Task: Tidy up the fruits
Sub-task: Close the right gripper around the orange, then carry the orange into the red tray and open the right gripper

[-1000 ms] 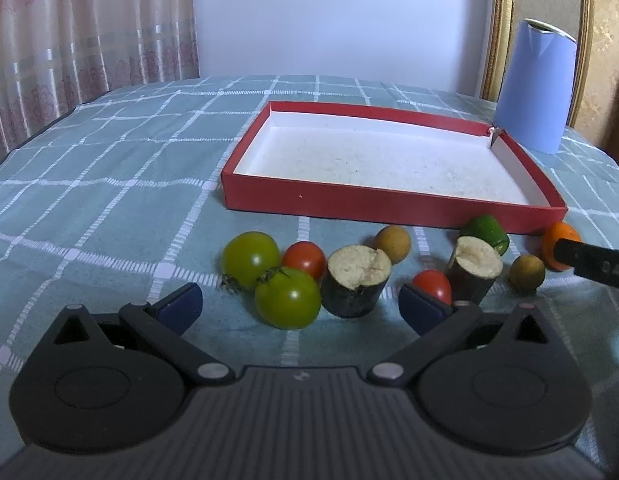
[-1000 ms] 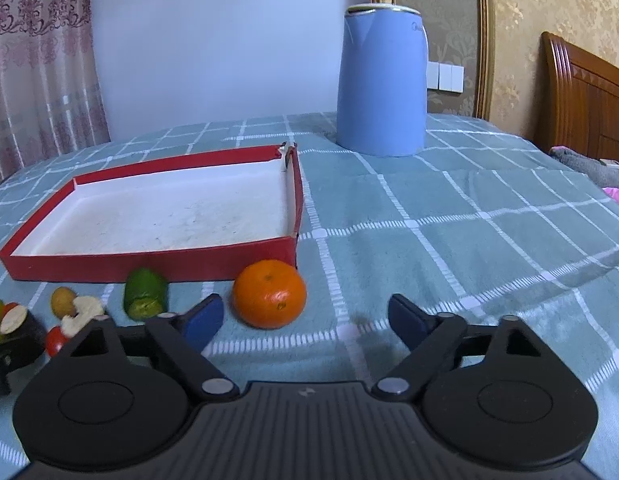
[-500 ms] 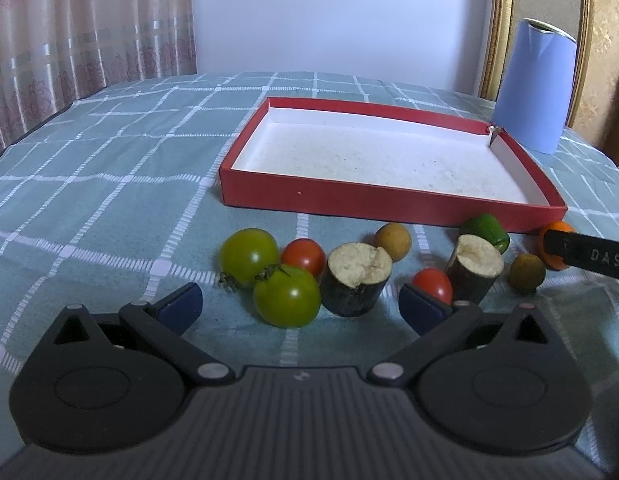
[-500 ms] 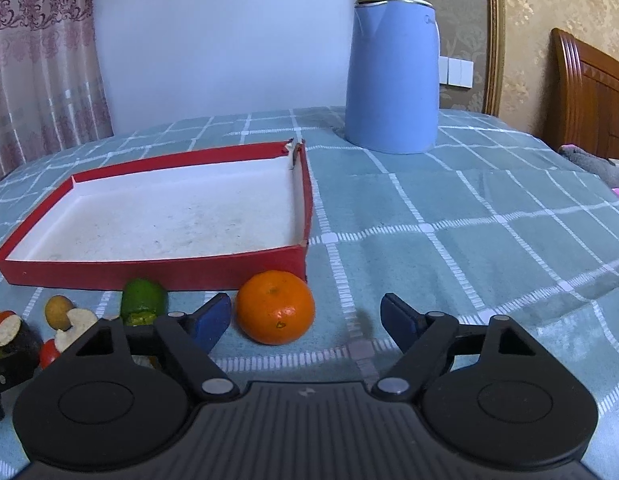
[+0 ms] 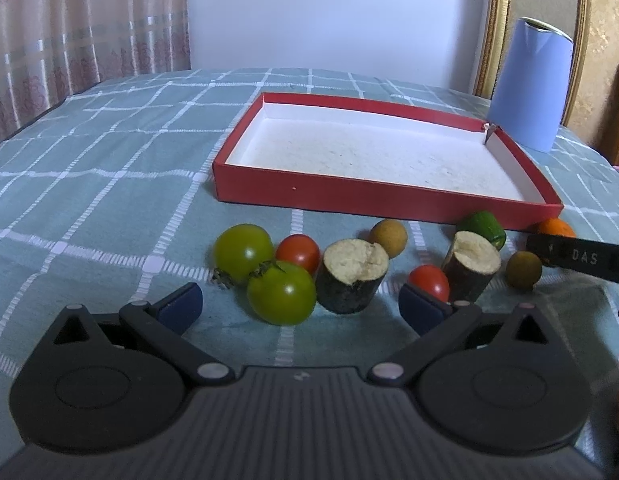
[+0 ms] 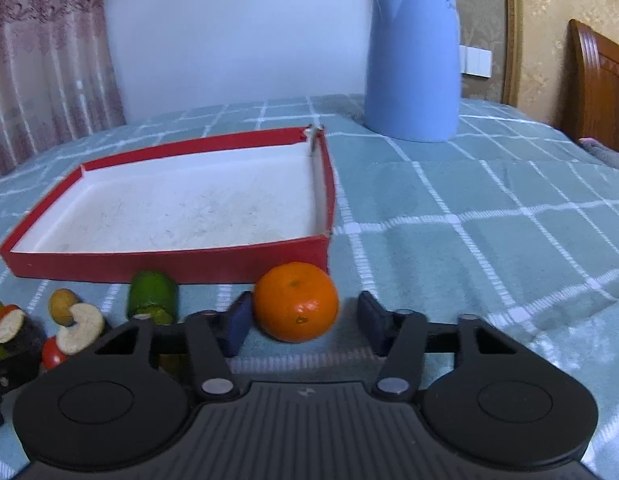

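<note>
I am straddling the orange (image 6: 295,301) with my right gripper (image 6: 305,320), jaws wide and not yet pinching (it sits against the red tray (image 6: 169,266) corner); my left gripper (image 5: 301,308) is hanging open over the green tomato (image 5: 281,293).

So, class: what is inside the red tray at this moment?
The red tray holds no fruit; only its speckled white floor shows. The near wall hides a thin strip of floor behind it.

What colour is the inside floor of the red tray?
White, with faint grey specks; the tray interior shows best in the right wrist view.
</note>
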`<state>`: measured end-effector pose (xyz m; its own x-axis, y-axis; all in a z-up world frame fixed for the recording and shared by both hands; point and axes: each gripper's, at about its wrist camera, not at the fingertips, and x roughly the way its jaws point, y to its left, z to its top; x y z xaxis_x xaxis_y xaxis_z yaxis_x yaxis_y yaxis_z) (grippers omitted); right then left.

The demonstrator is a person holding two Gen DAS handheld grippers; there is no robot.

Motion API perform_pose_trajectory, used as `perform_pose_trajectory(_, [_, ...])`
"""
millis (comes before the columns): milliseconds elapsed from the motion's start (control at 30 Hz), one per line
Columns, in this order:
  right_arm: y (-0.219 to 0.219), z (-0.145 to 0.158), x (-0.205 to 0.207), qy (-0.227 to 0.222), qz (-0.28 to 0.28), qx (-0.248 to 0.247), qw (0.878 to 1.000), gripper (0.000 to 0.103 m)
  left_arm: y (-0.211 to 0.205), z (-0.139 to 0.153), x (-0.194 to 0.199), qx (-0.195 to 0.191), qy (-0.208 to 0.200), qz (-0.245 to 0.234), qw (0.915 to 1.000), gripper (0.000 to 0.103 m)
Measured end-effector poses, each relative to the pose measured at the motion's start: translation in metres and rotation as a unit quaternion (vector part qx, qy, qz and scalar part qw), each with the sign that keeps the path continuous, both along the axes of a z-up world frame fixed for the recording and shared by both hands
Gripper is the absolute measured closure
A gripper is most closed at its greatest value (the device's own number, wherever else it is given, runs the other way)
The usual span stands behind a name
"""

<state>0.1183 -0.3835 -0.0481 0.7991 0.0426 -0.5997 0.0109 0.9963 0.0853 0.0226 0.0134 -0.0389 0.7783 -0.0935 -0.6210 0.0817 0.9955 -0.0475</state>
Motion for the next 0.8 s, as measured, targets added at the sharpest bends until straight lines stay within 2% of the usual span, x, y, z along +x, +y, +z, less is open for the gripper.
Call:
perform_pose_trajectory(67, [0.002, 0.000, 0.000, -0.002, 0.001, -0.007, 1.000, 0.060, 0.000, 0.000, 0.000, 0.001, -0.003, -0.003, 1.0000, 0.000])
perform_pose_trajectory(267, [-0.006, 0.006, -0.001, -0.005, 0.008, 0.014, 1.000, 0.061, 0.005, -0.001, 0.002, -0.020, -0.004, -0.004, 0.9998, 0.000])
perform_pose_trajectory(367, [-0.007, 0.020, -0.001, -0.023, 0.013, 0.014, 1.000, 0.061, 0.006, -0.001, 0.001, -0.027, -0.004, -0.003, 0.9996, 0.000])
perform_pose_trajectory(500, [0.001, 0.037, 0.013, -0.060, 0.024, -0.010, 0.998, 0.061, 0.006, -0.002, 0.001, -0.021, -0.004, -0.006, 0.9997, 0.000])
perform_pose_trajectory(667, [0.010, 0.028, 0.053, -0.031, 0.030, -0.021, 0.999, 0.061, 0.004, -0.002, 0.001, -0.017, -0.004, -0.005, 0.9998, 0.000])
perform_pose_trajectory(800, [0.020, 0.011, 0.065, -0.014, 0.038, -0.035, 0.999, 0.060, 0.002, -0.002, 0.002, -0.014, -0.003, -0.006, 0.9999, 0.000])
